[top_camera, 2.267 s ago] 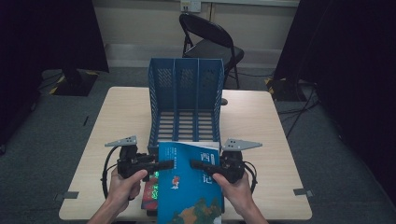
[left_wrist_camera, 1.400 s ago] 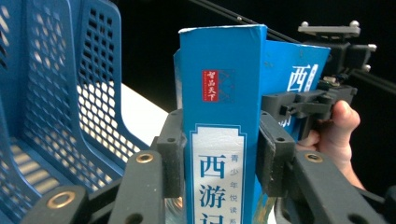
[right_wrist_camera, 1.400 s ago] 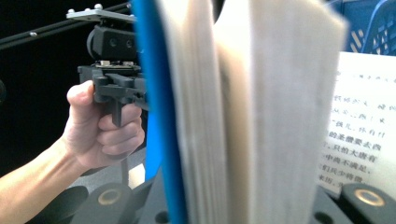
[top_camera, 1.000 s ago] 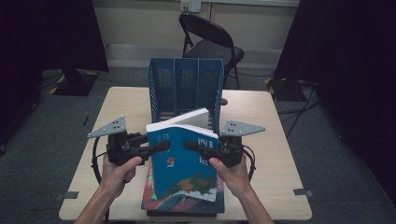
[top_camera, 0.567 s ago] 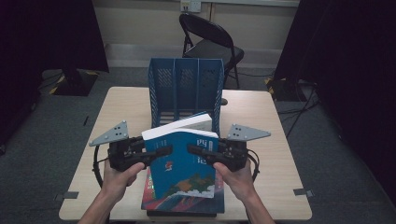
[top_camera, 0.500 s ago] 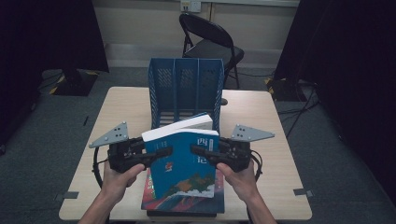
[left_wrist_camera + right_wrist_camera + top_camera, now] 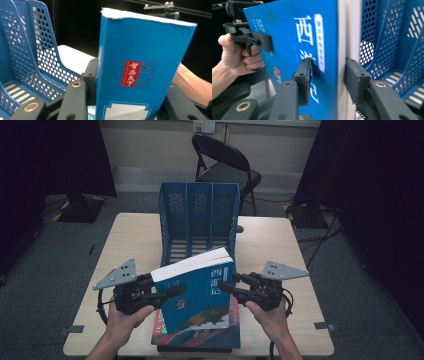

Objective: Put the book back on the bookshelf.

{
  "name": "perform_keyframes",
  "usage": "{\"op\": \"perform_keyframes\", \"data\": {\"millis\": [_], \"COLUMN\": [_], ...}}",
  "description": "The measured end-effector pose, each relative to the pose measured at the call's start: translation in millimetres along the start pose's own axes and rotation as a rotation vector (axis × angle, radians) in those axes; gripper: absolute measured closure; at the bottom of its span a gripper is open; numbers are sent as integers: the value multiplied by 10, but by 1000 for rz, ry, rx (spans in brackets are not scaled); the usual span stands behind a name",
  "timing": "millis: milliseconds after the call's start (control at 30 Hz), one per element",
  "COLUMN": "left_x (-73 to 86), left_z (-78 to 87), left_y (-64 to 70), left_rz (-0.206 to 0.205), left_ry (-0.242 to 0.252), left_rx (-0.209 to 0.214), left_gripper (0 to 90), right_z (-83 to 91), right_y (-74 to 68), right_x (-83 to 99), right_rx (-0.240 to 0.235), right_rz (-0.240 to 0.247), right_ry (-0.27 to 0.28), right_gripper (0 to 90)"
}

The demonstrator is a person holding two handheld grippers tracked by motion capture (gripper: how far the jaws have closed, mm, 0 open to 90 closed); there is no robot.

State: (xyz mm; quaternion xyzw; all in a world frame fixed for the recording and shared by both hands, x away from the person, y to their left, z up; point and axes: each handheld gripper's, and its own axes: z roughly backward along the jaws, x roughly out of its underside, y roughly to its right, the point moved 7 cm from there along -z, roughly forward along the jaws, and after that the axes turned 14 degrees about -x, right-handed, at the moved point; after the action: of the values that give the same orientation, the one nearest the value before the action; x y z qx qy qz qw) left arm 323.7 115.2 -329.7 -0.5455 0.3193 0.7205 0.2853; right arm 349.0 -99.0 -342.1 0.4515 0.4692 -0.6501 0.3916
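The high view is dim, with dark curtains at both sides; the light falls from above onto the table (image 7: 280, 245), which looks pale and even. Both gripper views are brighter. In the right gripper view the white letters on the book (image 7: 312, 50) are smeared by motion blur. The near jaws are slightly soft.

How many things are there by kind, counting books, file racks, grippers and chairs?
Books: 3, the held blue book and two books stacked flat on the table
Blue file rack: 1
Grippers: 2, left gripper, right gripper
Folding chair: 1
Total: 7
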Motion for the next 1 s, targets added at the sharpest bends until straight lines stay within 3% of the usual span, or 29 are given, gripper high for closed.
{"op": "perform_keyframes", "data": {"millis": [100, 133, 167, 333, 567, 767, 900, 1000], "left_x": [7, 11, 16, 27, 18, 53, 57, 80], "left_z": [25, 37, 52, 75, 18, -65, -124, -156], "left_y": [22, 32, 40, 65, 47, 42, 59, 74], "left_rz": [-11, -7, -9, -19, -19, -20, -37, -45], "left_ry": [0, 2, 0, 0, -16, 9, -5, -21], "left_rx": [-8, 0, 1, -5, -8, -27, -44, -30], "left_gripper": [591, 591, 590, 587, 584, 589, 591, 586], "right_z": [35, 41, 37, -18, -41, -48, -57, -56], "right_y": [32, 48, 59, 47, 74, 76, 71, 62], "right_x": [26, 34, 45, 65, 59, 58, 56, 52], "right_rx": [-17, 10, 15, -56, -42, -18, -11, -23], "right_rz": [-21, -23, -21, -36, -56, -46, -46, -49], "right_ry": [14, 6, -3, 4, -4, -18, -17, -20], "right_gripper": [567, 507, 508, 505, 508, 517, 507, 496]}}
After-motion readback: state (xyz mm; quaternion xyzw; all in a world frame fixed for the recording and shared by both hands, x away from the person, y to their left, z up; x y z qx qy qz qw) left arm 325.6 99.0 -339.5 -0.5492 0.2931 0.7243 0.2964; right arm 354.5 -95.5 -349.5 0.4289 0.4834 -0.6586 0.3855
